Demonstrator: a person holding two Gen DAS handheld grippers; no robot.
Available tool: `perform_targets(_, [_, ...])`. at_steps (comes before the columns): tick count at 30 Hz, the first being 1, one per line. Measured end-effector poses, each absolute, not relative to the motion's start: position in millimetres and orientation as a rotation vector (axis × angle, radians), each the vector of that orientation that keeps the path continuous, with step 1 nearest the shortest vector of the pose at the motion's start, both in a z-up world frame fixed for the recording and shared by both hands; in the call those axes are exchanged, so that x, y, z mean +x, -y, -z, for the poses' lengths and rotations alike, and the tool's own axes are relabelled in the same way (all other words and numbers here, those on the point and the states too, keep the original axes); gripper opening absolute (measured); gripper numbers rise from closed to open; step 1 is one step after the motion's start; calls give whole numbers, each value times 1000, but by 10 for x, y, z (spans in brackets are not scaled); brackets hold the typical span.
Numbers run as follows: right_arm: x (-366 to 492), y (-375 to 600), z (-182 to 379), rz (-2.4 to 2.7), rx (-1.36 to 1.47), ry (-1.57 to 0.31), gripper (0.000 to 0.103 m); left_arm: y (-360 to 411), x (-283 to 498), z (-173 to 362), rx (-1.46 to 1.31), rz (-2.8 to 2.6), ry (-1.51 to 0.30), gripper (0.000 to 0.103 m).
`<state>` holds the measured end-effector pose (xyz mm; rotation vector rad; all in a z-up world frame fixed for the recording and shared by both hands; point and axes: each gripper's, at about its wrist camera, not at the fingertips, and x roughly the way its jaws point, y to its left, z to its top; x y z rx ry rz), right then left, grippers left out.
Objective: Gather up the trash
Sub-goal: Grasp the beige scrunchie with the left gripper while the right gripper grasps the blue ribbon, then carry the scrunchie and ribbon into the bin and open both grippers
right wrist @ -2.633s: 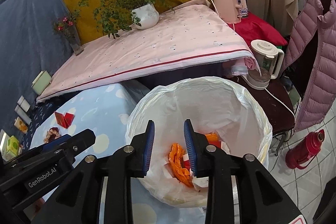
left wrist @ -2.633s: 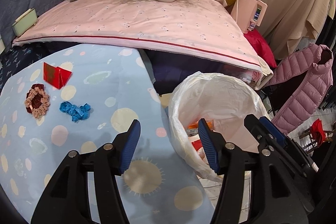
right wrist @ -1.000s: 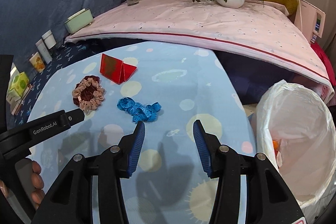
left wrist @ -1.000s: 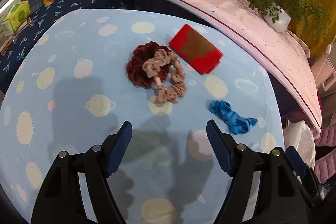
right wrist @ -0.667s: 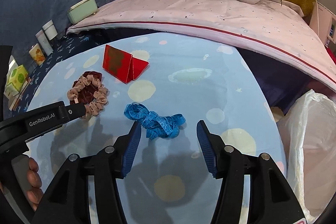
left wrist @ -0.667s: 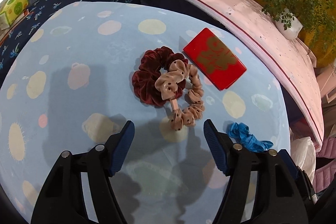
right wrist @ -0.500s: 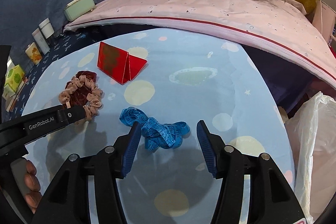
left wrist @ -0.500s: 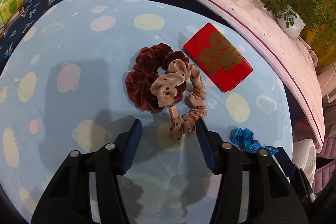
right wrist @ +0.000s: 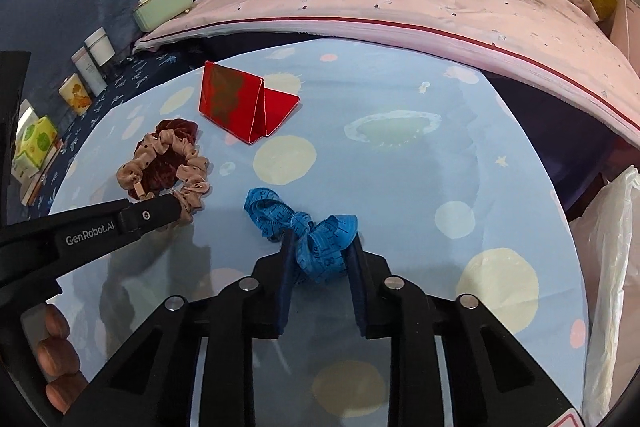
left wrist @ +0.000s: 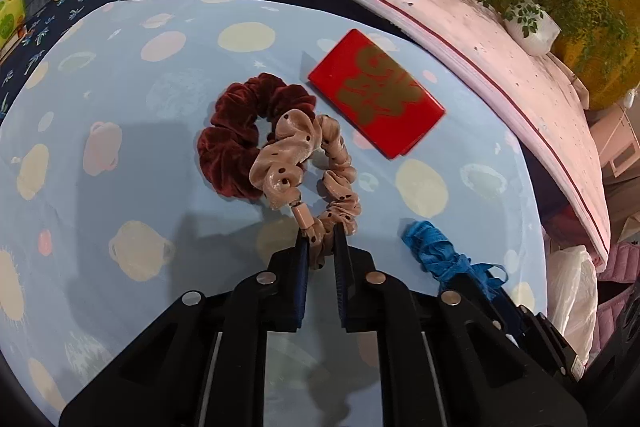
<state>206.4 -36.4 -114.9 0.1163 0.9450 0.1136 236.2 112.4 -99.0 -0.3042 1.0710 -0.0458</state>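
Blue pads of the left gripper point(left wrist: 320, 247) are pinched on the near loop of the beige dotted scrunchie point(left wrist: 316, 163), which lies on the light blue tablecloth point(left wrist: 120, 107) overlapping a dark red scrunchie point(left wrist: 236, 135). The right gripper point(right wrist: 320, 259) has its jaws set around the crumpled blue measuring tape point(right wrist: 304, 227), both pads touching it. A folded red card point(right wrist: 244, 103) stands behind, and a white trash bag point(right wrist: 612, 247) hangs at the table's right edge.
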Motion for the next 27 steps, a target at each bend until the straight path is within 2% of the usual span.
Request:
perform_targets(13, [1665,678,772,-99,171,-862,18,-649,1987,583,-239,129,-1012,10])
perform_targets(27, [1112,1621,327,44,272,-738,18,396,1537,120,-115,314,-945,11])
